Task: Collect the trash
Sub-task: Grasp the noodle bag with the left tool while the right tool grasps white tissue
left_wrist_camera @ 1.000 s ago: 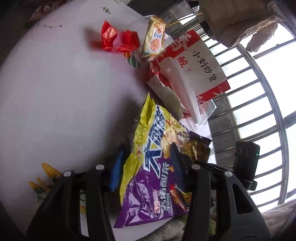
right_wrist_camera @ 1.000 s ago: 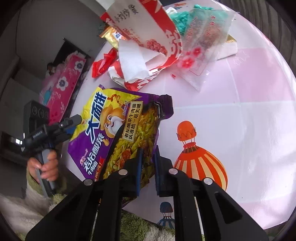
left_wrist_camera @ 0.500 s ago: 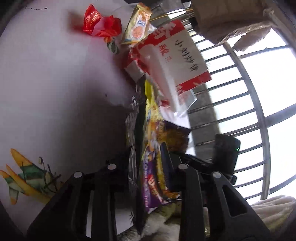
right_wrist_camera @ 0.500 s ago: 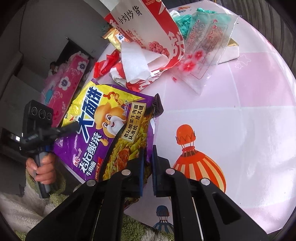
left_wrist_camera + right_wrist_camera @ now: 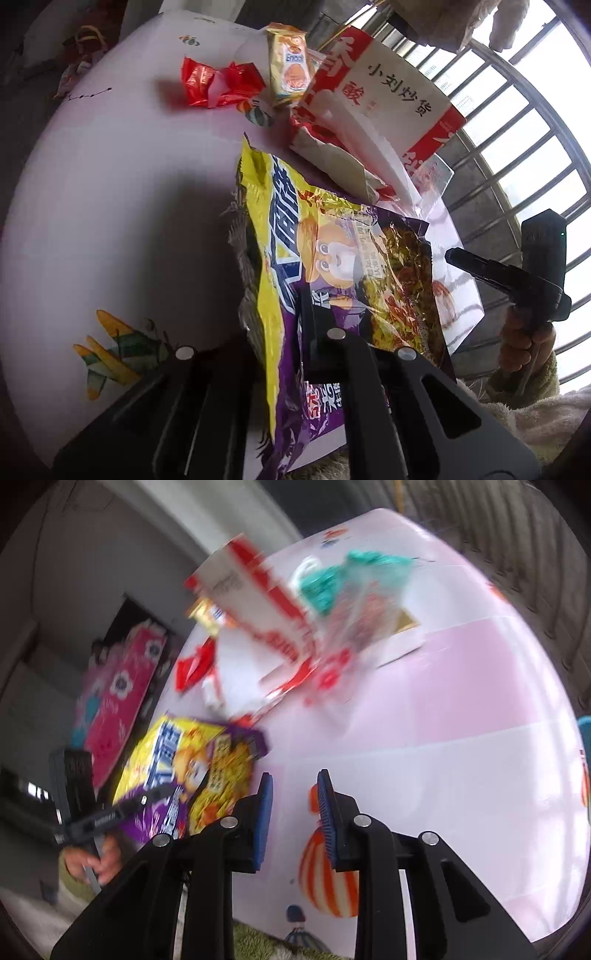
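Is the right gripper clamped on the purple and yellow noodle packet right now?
No. The right gripper stands open with bare table between its blue pads, while the noodle packet hangs off to its left.

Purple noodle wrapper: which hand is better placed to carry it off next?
Left. The left tool is shut on the purple noodle wrapper; the right tool has just been opening, nothing between its pads.

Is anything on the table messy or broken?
Yes. A crumpled red wrapper lies by a torn red-and-white paper bag. The purple noodle packet is creased, pinched in the left gripper. The right gripper has just been opening, nothing between its fingers.
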Demonstrator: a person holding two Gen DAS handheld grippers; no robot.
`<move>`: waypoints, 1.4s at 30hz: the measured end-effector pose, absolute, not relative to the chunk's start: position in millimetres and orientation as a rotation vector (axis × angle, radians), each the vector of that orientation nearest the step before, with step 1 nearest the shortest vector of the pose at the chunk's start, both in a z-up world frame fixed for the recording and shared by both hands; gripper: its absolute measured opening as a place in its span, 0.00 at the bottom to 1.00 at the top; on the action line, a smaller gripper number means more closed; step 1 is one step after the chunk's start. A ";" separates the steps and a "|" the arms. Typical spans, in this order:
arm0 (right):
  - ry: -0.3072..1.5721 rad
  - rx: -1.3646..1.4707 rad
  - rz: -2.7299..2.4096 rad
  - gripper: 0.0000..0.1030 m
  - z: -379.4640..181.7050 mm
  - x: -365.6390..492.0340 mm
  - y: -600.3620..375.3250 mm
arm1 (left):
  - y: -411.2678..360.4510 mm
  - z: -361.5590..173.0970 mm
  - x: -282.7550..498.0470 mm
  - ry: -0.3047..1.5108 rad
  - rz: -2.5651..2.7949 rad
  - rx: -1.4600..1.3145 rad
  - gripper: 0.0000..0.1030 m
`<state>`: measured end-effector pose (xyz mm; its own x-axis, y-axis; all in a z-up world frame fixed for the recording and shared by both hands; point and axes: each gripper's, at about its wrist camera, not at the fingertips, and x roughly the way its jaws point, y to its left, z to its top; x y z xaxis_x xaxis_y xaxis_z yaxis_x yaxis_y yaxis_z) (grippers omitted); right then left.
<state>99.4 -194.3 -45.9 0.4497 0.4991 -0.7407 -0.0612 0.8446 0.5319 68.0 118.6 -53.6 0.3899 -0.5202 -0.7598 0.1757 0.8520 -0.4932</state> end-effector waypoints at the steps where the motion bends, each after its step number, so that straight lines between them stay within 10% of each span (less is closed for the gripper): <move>1: 1.053 0.490 0.331 0.24 -47.1 103.5 -201.7 | 121.9 -54.4 68.6 1.084 -0.447 -0.373 0.03; 25: 0.961 0.126 0.396 0.38 -32.5 176.0 -109.0 | 222.9 -57.2 60.8 0.975 -0.205 -0.565 0.03; 32: 0.958 0.130 0.390 0.07 -29.8 170.0 -110.7 | 227.8 -53.6 59.9 0.937 -0.211 -0.591 0.02; 42: 0.812 0.173 0.460 0.03 11.9 144.4 -124.9 | 228.7 0.1 40.4 0.765 -0.287 -0.612 0.00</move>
